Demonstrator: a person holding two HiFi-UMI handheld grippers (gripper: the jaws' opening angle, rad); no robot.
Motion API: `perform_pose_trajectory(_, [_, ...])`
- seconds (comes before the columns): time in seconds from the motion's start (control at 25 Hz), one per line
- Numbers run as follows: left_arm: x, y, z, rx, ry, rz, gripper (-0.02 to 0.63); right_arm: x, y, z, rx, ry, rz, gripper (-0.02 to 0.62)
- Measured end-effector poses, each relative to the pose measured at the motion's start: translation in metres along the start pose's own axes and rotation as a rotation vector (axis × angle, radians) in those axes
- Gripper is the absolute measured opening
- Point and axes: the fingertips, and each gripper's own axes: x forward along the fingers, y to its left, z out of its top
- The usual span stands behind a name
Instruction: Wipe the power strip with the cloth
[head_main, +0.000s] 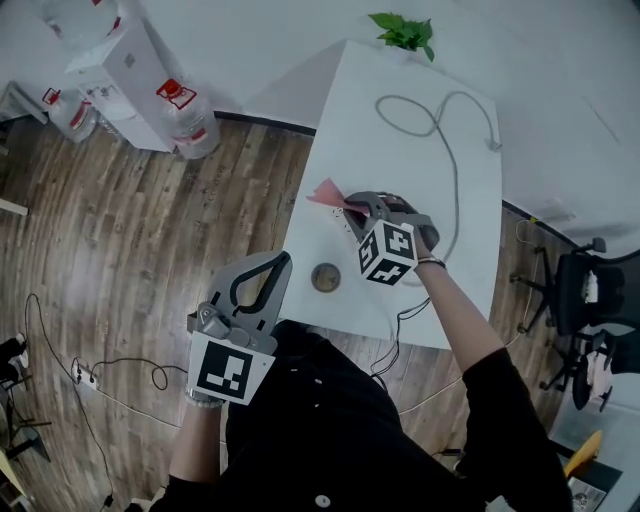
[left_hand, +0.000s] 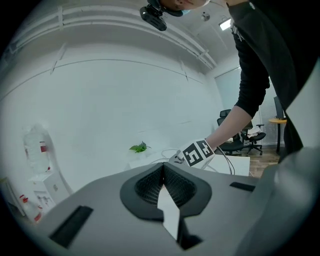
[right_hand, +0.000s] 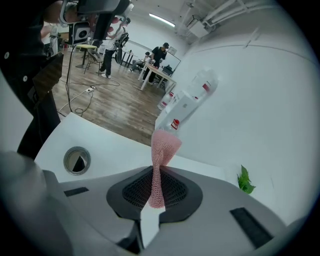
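Observation:
My right gripper (head_main: 349, 207) is over the white table (head_main: 400, 80), shut on a pink mesh cloth (head_main: 326, 192). In the right gripper view the cloth (right_hand: 165, 144) is pinched between the jaws of the right gripper (right_hand: 156, 181) and sticks up past them. My left gripper (head_main: 283, 262) hangs off the table's near left edge, shut and empty; in its own view the left gripper (left_hand: 163, 173) points at the wall. A grey cable (head_main: 445, 140) loops on the table and runs under my right hand. No power strip shows on the table.
A round grommet hole (head_main: 325, 277) sits near the table's front edge. A small green plant (head_main: 405, 33) stands at the far end. Water bottles (head_main: 187, 115) and a dispenser stand on the floor to the left, an office chair (head_main: 580, 290) to the right. A floor power strip (head_main: 85, 376) lies far left.

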Motion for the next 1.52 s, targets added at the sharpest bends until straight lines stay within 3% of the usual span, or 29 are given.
perform_pose_trajectory(0.72, [-0.023, 0.013, -0.015, -0.023, 0.041, 0.077, 0.014, 0.055, 0.038, -0.007, -0.109, 0.09, 0.152, 0.049])
perform_pose_trajectory(1.24, [-0.011, -0.003, -0.01, -0.013, 0.023, 0.009, 0.014, 0.031, 0.07, -0.023, -0.104, 0.09, 0.184, 0.049])
perform_pose_trajectory(1.52, [0.001, -0.017, -0.003, 0.006, 0.009, -0.05, 0.014, 0.01, 0.085, -0.043, -0.038, 0.101, 0.18, 0.049])
